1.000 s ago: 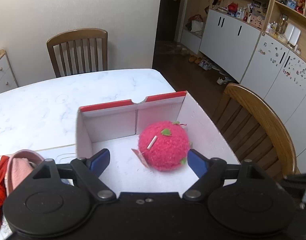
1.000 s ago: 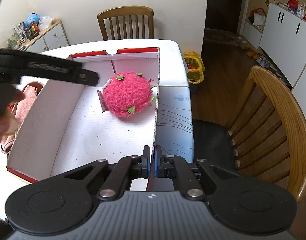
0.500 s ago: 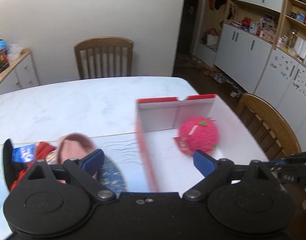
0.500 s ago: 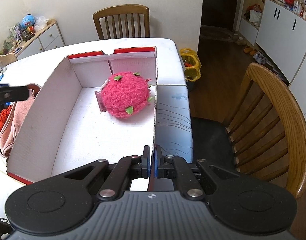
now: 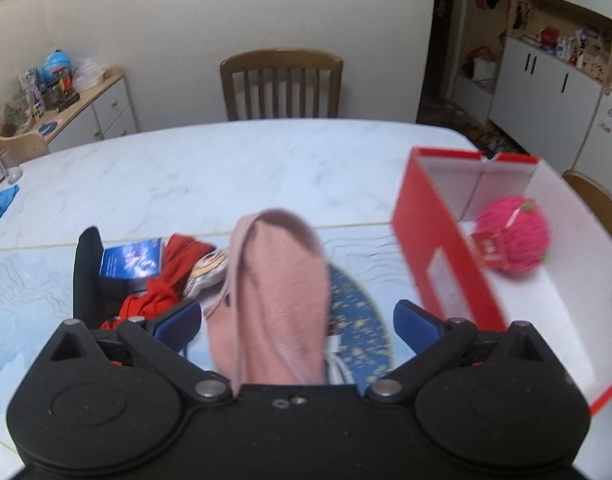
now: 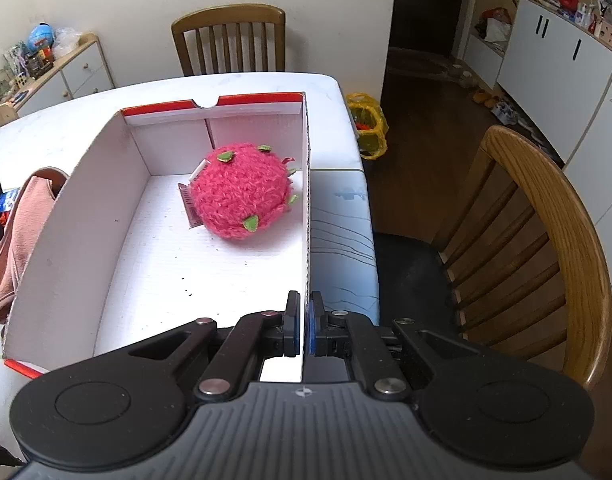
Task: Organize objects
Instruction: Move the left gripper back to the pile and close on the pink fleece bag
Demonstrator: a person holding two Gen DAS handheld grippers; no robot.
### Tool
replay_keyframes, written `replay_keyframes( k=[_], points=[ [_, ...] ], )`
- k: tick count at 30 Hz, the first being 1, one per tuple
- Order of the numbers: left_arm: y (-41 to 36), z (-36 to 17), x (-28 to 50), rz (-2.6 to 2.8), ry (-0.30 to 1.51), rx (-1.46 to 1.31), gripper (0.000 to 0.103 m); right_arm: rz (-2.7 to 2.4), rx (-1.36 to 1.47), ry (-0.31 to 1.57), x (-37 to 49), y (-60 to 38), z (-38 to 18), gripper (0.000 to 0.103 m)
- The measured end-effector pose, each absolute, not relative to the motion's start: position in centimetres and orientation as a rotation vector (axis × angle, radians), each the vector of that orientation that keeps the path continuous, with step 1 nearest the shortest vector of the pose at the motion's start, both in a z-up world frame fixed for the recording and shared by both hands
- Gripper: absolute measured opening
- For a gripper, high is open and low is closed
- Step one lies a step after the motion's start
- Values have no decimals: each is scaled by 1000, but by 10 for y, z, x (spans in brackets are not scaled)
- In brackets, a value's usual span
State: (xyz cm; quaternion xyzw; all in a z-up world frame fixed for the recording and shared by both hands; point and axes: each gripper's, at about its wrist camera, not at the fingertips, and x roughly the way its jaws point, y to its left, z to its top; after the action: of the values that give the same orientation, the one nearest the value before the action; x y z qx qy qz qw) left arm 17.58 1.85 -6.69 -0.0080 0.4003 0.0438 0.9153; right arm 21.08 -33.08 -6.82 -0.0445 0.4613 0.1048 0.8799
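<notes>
Left gripper (image 5: 297, 322) spread wide, jaws just opened, hovering over rumpled pink cloth (image 5: 272, 292). Right gripper (image 6: 300, 326) clamped on box (image 6: 106, 216) wall; fuzzy pink ball (image 6: 240, 190) inside.

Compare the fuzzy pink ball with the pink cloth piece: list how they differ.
The fuzzy pink ball is round and hot pink with green leaf bits; the pink cloth piece is pale, smooth and limply folded. The ball lies inside the box; the cloth lies outside it on the table, between the open left gripper fingers. Both are soft and pinkish.
</notes>
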Motion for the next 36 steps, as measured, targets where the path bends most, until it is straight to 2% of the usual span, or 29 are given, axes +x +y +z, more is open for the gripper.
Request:
replay_keyframes(
  k=[11, 16, 22, 25, 27, 33, 36],
  points=[
    [43, -112, 200, 106, 912, -20, 101, 188, -120, 974, 213, -325, -70, 4],
    [49, -121, 204, 103, 947, -36, 93, 187, -125, 979, 214, -324, -71, 4],
    [51, -121, 202, 101, 953, -67, 74, 188, -125, 979, 215, -324, -71, 4],
    [50, -118, 200, 94, 949, -67, 57, 188, -124, 976, 216, -324, -71, 4],
    [50, -116, 198, 80, 947, -75, 41, 189, -121, 976, 216, -324, -71, 4],
    [49, -106, 193, 69, 932, -98, 15, 193, -115, 974, 216, -324, -71, 4],
    [50, -98, 190, 68, 917, -111, 10, 196, -108, 972, 216, -325, -71, 4]
  ],
)
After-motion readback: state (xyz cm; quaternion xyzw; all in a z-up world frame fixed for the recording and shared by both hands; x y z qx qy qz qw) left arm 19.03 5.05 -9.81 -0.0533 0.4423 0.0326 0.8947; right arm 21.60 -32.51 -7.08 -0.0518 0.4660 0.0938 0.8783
